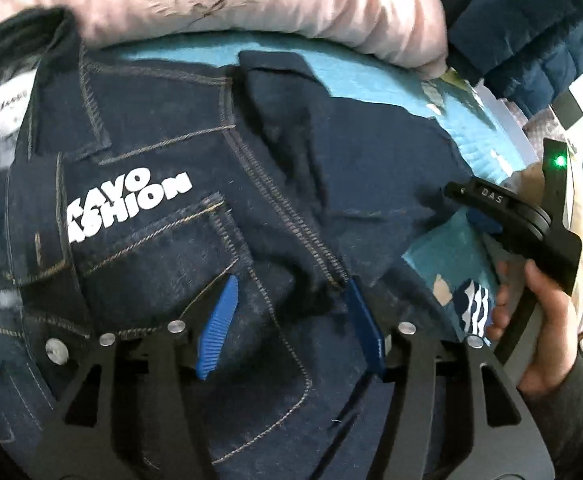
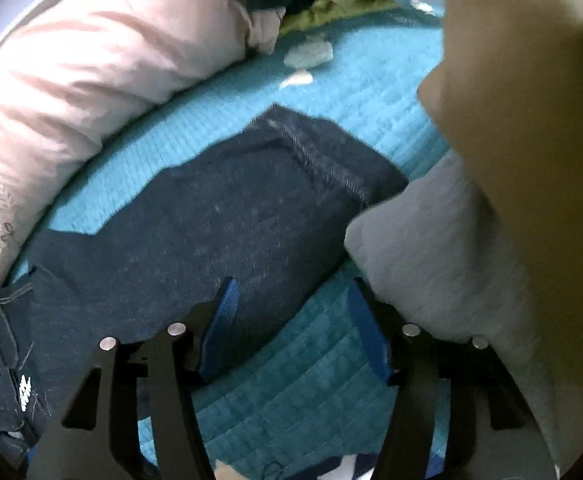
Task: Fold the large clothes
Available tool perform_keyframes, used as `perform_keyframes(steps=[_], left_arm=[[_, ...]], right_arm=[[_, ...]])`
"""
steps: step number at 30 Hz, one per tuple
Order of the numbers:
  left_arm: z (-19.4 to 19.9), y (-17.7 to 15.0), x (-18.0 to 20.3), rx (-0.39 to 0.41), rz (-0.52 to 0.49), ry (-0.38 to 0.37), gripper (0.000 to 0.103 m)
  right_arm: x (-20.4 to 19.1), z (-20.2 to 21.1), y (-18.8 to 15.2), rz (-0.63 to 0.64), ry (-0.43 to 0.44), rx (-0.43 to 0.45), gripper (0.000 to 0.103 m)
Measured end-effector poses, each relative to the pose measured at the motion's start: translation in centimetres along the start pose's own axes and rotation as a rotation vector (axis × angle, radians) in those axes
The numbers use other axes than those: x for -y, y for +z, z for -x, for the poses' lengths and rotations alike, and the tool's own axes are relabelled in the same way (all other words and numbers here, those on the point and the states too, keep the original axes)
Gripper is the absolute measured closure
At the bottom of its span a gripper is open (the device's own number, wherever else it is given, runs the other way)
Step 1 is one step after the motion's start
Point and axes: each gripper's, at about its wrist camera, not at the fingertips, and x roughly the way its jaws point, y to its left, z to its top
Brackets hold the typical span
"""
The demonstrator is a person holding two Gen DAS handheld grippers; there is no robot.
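Note:
A dark denim jacket (image 1: 195, 152) with tan stitching and white lettering lies spread on a teal quilted blanket (image 1: 371, 76). My left gripper (image 1: 291, 282) hovers just over its front near a pocket seam, blue pads apart, with nothing pinched. In the right wrist view the jacket's sleeve (image 2: 251, 208) stretches across the blanket (image 2: 311, 380). My right gripper (image 2: 291, 284) stands open over the sleeve's lower edge, one pad above denim, the other above blanket. From the left wrist view, the right gripper (image 1: 467, 208) sits at the sleeve's end, held by a hand (image 1: 539, 312).
A pink duvet (image 1: 231, 0) bulges along the far side of the bed. A dark blue padded garment (image 1: 523, 48) hangs at the upper right. Grey cloth (image 2: 431, 264) and beige cloth (image 2: 511, 80) crowd the right of the right wrist view, close to the right pad.

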Motion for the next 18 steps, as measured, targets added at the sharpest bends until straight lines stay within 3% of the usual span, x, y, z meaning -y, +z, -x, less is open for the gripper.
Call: perform_keyframes(steps=[2,4,7,10,12,15,17,18], left_arm=[[0.1,-0.17,-0.33,0.005,0.008,-0.013,0.045],[-0.04,-0.23,-0.4,0.004,0.008,-0.016,0.045],[0.14,-0.43,-0.49,0.004,-0.005,-0.016,0.044],[0.11,-0.51,-0.66,-0.002,-0.006,-0.024,0.043],[0.2,-0.62,-0.76,-0.003,-0.009,-0.03,0.043],[0.2,-0.64,-0.86,-0.007,-0.007,-0.034,0.042],[0.34,-0.67,-0.89,-0.007,-0.004,-0.036,0.041],[0.33,-0.67,-0.87,-0.006,-0.002,-0.038,0.04]], right_arm=[[0.55,-0.07,-0.17,-0.065,0.058,-0.005,0.041],[0.43,-0.83,0.15,-0.068,0.05,0.017,0.039],[0.31,-0.93,0.19,-0.088,0.058,0.058,0.027],[0.25,-0.52,-0.01,-0.106,0.065,0.108,0.029],[-0.22,-0.27,-0.09,-0.097,0.156,0.14,0.063],[-0.01,-0.58,0.22,-0.089,0.212,0.14,0.074],[0.26,-0.49,0.44,-0.078,0.222,0.147,0.097],[0.27,-0.27,0.49,-0.072,0.242,0.157,0.098]])
